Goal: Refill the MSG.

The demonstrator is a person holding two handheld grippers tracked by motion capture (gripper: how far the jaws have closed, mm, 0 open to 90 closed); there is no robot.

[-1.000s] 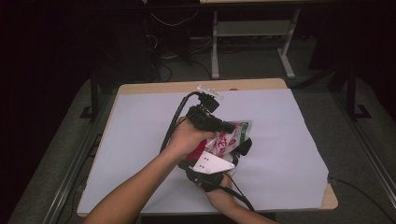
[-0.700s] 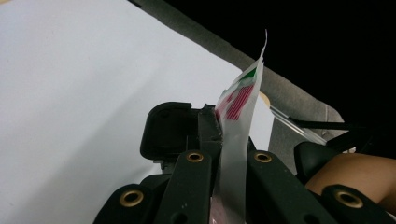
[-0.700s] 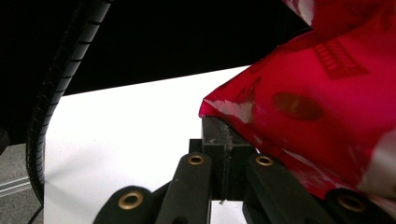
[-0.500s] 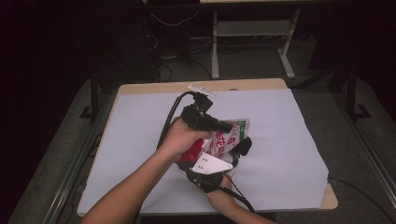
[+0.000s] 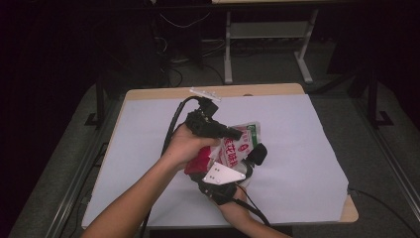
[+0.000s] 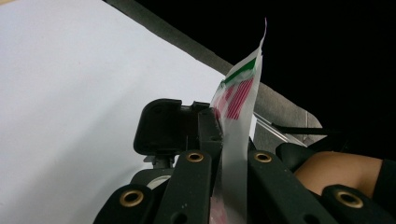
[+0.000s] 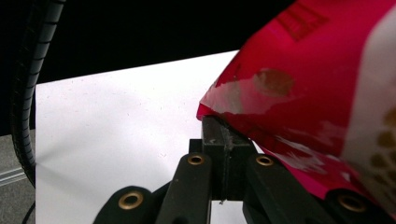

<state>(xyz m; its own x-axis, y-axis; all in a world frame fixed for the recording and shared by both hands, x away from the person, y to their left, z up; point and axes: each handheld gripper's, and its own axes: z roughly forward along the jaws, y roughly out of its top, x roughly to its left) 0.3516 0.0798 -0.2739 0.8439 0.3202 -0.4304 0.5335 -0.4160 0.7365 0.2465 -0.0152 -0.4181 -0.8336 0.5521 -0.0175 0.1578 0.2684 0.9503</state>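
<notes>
A red and white snack bag point(image 5: 237, 146) with a green top edge is held up over the white sheet point(image 5: 307, 148) by both grippers. My left gripper point(image 5: 237, 134) reaches in from the left and is shut on the bag's thin sealed top edge point(image 6: 238, 98), which stands up between its jaws point(image 6: 231, 144). My right gripper point(image 5: 210, 168), under its grey plate point(image 5: 223, 174), comes from below. It is shut on the bag's red lower corner point(image 7: 299, 79) at its jaw tips point(image 7: 224, 135). The bag hides those tips in the high view.
The sheet covers a wooden table point(image 5: 277, 89), whose far edge and right front corner are bare. A black cable point(image 5: 173, 124) loops from the left gripper over the left side. Dark floor and a metal frame point(image 5: 267, 44) lie beyond.
The left hand and its gripper have shifted a little to the left with the bag's top edge. The right gripper has kept still.
</notes>
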